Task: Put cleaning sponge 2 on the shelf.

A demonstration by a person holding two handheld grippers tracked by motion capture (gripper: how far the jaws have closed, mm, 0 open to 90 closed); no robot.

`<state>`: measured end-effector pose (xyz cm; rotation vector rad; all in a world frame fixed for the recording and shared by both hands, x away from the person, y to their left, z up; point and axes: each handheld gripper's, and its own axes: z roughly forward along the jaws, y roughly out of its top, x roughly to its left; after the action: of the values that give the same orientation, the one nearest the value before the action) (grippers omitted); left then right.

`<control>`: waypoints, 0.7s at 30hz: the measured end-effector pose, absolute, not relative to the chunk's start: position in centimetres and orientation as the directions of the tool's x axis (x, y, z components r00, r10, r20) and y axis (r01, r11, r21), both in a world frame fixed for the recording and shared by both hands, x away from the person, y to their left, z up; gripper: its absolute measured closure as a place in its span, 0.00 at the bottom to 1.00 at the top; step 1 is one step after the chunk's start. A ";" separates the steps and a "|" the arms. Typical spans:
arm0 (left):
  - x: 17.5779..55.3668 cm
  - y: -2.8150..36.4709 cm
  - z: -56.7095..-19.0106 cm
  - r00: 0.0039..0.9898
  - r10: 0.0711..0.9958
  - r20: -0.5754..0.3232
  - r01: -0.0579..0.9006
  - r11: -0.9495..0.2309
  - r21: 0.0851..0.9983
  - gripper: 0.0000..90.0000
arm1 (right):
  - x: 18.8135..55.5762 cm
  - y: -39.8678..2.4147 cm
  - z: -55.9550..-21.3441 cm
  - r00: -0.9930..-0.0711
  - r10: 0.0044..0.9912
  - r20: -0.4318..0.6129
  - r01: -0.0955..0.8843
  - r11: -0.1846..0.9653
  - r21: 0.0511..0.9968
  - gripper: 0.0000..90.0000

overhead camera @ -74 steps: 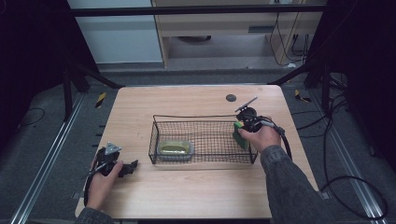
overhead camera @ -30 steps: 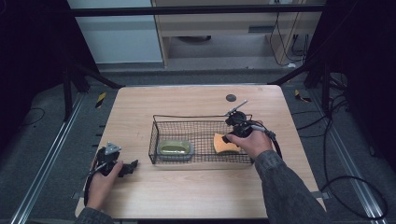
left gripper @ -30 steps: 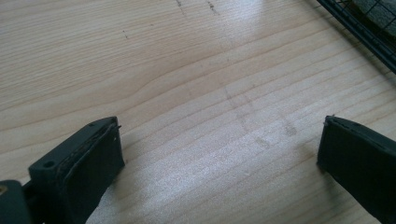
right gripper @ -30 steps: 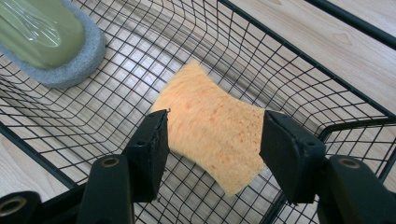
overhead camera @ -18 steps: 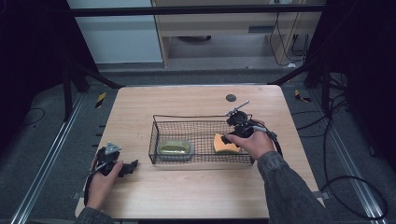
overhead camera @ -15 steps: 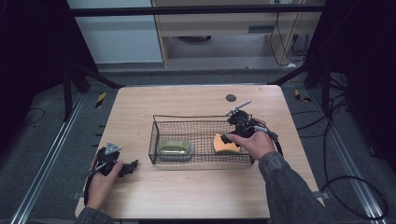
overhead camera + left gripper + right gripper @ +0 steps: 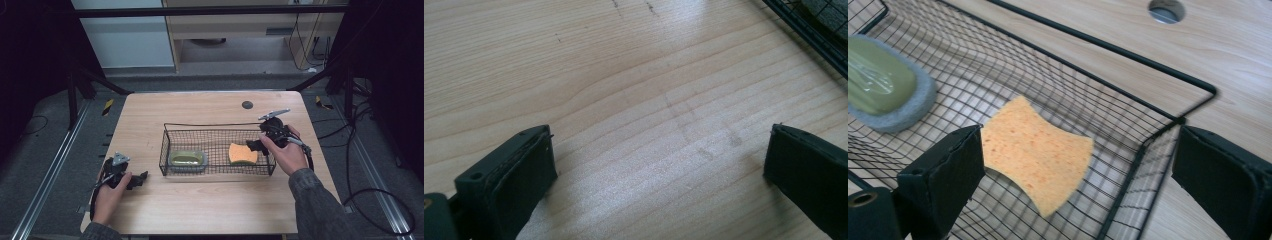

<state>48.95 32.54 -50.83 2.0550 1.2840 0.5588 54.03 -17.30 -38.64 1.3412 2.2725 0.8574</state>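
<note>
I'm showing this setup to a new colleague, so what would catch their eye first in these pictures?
The black wire basket in the middle of the wooden table stands out, with a bright orange sponge at its right end and a green-topped grey sponge at its left. The right tool hangs open at the basket's right end near the orange sponge, while the left tool rests open on bare wood.

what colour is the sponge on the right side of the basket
Orange sponge, finely speckled; clearest in the right gripper view.
</note>
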 end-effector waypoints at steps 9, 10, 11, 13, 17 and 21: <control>49.0 32.5 -50.8 0.432 0.902 0.019 0.628 -0.315 0.711 0.00 | 52.1 -21.4 -37.9 -0.397 0.916 -0.057 0.601 0.307 0.738 0.08; 49.0 32.5 -50.8 0.431 0.902 0.019 0.628 -0.315 0.711 0.00 | 51.9 -21.8 -37.9 -0.390 0.919 -0.061 0.594 0.302 0.746 0.08; 49.0 32.5 -50.8 0.432 0.902 0.019 0.628 -0.316 0.711 0.00 | 51.6 -22.3 -37.9 -0.378 0.923 -0.069 0.581 0.295 0.759 0.08; 49.0 32.5 -50.8 0.432 0.902 0.019 0.628 -0.315 0.712 0.00 | 50.8 -23.4 -38.2 -0.352 0.933 -0.080 0.560 0.278 0.780 0.08; 49.0 32.5 -50.8 0.431 0.902 0.018 0.628 -0.315 0.712 0.00 | 49.6 -25.0 -39.2 -0.320 0.944 -0.083 0.551 0.256 0.794 0.09; 49.0 32.5 -50.8 0.431 0.902 0.018 0.628 -0.315 0.712 0.00 | 48.6 -26.5 -41.1 -0.298 0.951 -0.078 0.556 0.239 0.796 0.10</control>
<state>48.95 32.53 -50.84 2.0543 1.2840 0.5588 48.60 -26.46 -41.05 1.3736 1.9485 0.9023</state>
